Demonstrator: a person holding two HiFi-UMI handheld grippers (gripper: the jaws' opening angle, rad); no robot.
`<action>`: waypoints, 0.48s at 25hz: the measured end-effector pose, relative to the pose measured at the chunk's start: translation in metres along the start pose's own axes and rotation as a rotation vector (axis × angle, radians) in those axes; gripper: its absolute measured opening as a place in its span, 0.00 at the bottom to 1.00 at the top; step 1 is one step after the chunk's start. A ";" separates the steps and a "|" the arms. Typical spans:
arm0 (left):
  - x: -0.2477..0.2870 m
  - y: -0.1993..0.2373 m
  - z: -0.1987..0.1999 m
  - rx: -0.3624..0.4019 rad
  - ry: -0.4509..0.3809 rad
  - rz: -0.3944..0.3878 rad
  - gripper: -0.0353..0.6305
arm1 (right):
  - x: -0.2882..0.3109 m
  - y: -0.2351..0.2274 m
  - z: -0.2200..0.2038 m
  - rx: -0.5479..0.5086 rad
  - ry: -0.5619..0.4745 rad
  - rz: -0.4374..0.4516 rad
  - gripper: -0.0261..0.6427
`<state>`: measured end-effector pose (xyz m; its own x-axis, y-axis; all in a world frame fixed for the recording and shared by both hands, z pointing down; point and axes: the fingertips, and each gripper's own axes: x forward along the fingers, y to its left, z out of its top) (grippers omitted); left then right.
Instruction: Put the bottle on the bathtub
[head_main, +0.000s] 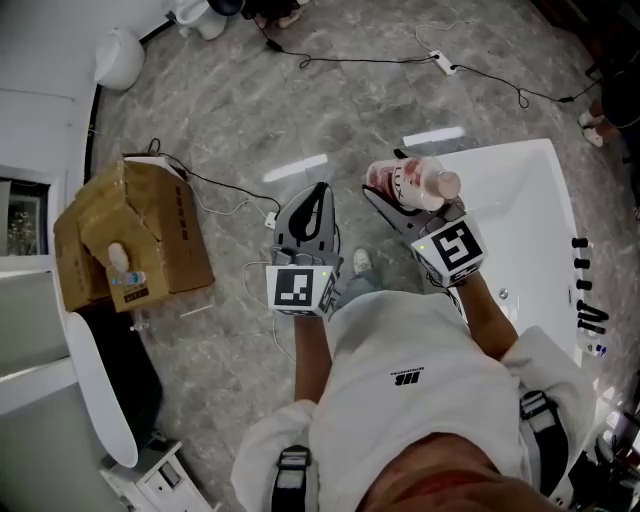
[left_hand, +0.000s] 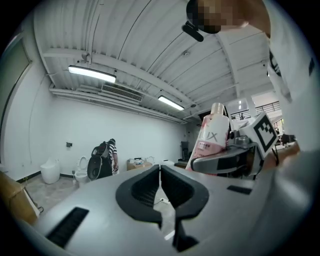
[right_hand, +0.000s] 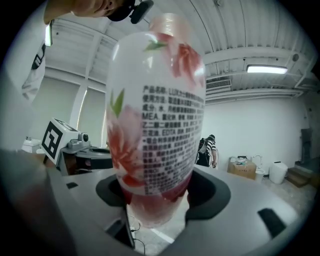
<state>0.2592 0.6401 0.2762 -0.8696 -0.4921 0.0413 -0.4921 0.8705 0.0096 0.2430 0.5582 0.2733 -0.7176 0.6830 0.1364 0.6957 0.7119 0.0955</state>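
- Right gripper: jaws clamped on the lower body of a translucent plastic bottle with pink flower print, upright, held in the air.
- Bottle, place: at the left edge of the white bathtub, resting on nothing.
- Left gripper: jaws pressed together, empty, just left of the right gripper.
- Brown cardboard box: far left, on the floor.

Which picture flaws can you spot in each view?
Head view: light streaks glare on the grey marbled floor. Left gripper view: fisheye bends the white ribbed ceiling. Right gripper view: the pink flower-printed plastic bottle looms close, its cap soft.
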 end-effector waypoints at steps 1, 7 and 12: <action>0.005 0.007 0.000 0.002 0.001 -0.007 0.07 | 0.007 -0.003 0.000 0.002 0.006 -0.008 0.46; 0.034 0.046 -0.004 0.007 0.004 -0.056 0.07 | 0.047 -0.023 -0.002 0.002 0.011 -0.068 0.47; 0.067 0.070 -0.006 0.010 0.004 -0.100 0.07 | 0.077 -0.049 -0.002 0.001 0.009 -0.116 0.47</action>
<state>0.1666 0.6678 0.2855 -0.8160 -0.5763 0.0451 -0.5768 0.8169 0.0038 0.1537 0.5760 0.2811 -0.7931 0.5942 0.1337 0.6078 0.7864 0.1105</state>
